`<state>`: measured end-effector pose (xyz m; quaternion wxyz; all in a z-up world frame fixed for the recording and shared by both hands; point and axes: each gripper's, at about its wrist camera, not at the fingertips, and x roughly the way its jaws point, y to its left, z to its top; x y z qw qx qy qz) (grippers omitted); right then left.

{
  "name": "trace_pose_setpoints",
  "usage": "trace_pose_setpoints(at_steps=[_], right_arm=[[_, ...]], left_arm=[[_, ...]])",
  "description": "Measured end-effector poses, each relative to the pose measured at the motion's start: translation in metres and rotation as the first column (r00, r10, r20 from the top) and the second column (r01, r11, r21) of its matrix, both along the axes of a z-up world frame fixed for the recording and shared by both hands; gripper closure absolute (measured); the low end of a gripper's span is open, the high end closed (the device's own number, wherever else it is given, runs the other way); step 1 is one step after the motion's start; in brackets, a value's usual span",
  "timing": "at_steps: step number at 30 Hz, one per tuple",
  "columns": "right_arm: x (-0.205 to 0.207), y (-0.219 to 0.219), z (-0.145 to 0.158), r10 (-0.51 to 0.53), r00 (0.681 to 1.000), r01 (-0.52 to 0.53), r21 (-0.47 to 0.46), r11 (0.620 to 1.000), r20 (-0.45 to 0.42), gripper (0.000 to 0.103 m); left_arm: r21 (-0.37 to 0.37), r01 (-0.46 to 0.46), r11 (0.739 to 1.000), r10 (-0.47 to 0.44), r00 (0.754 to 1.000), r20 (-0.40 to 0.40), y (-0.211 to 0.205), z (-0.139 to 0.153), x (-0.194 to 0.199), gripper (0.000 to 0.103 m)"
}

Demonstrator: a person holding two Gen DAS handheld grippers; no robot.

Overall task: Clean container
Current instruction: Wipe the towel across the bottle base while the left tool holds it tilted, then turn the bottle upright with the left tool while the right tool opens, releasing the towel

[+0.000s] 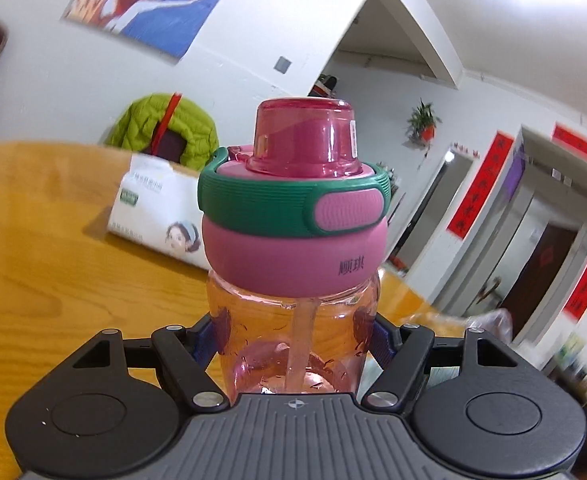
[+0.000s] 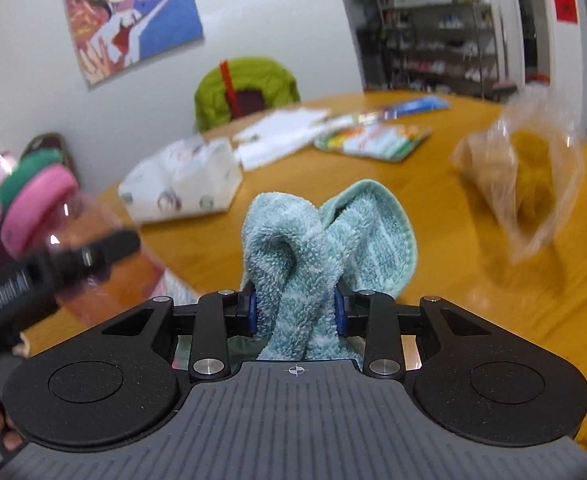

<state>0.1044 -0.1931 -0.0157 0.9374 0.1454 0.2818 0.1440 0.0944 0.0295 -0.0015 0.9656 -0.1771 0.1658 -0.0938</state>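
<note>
A clear pink bottle [image 1: 293, 320] with a pink and green lid [image 1: 293, 208] and a straw inside fills the left wrist view, held above the wooden table [image 1: 45, 248]. My left gripper [image 1: 293, 340] is shut on its body. In the right wrist view the same bottle [image 2: 73, 240] appears blurred at the left, tilted, with the left gripper [image 2: 93, 256] clamped across it. My right gripper [image 2: 295, 312] is shut on a light blue towel [image 2: 317, 240], which bunches up between and above the fingers, to the right of the bottle and apart from it.
A white tissue pack [image 2: 181, 184] lies on the table behind the bottle. Papers and colourful books [image 2: 373, 136] lie further back. A clear plastic bag [image 2: 525, 180] stands at the right. A chair with a green jacket [image 2: 245, 88] is at the far edge.
</note>
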Motion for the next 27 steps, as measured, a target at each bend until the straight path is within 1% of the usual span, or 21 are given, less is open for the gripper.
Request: trace_pose_setpoints(at_steps=[2,4,5,8,12,14,18,21,24,27], right_arm=[[0.003,0.0,0.009,-0.033,0.998,0.035,-0.043,0.998,0.049,0.068],[0.008,0.0,0.013,-0.042,0.998,0.044,-0.04,0.998,0.053,0.068],[0.011,0.001,0.014,-0.041,0.998,0.043,-0.039,0.998,0.048,0.068],[0.021,0.007,0.008,-0.027,1.0,0.027,-0.051,0.998,0.01,0.068],[0.033,0.018,-0.008,-0.003,0.998,-0.004,-0.101,0.995,-0.063,0.068],[0.037,0.02,-0.013,-0.003,0.996,-0.007,-0.115,0.993,-0.087,0.068],[0.042,0.017,-0.018,-0.001,0.994,-0.011,-0.103,0.995,-0.108,0.063],[0.044,0.014,-0.02,0.004,0.993,-0.016,-0.097,0.995,-0.116,0.061],[0.043,0.012,-0.02,-0.009,0.995,-0.002,-0.109,0.994,-0.097,0.062],[0.037,0.011,-0.016,-0.037,0.998,0.027,-0.178,0.984,-0.056,0.066]], left_arm=[[0.078,-0.004,0.997,0.004,1.0,-0.002,-0.007,0.004,-0.001,0.033],[0.134,0.001,0.991,0.001,1.0,-0.02,-0.012,0.008,-0.001,0.033],[0.149,0.004,0.989,0.0,0.999,-0.032,-0.013,0.009,0.0,0.033],[0.166,0.018,0.986,-0.006,0.997,-0.071,-0.014,0.014,0.002,0.033],[0.146,0.054,0.988,-0.036,0.992,-0.118,-0.012,0.017,-0.001,0.033],[0.14,0.077,0.987,-0.058,0.989,-0.134,-0.013,0.017,-0.002,0.033],[0.154,0.117,0.981,-0.093,0.983,-0.156,-0.02,0.018,-0.007,0.033],[0.206,0.136,0.969,-0.104,0.982,-0.158,-0.028,0.018,-0.004,0.032],[0.267,0.149,0.952,-0.113,0.983,-0.145,-0.039,0.018,0.002,0.032],[0.302,0.161,0.94,-0.12,0.982,-0.149,-0.045,0.018,0.003,0.032]])
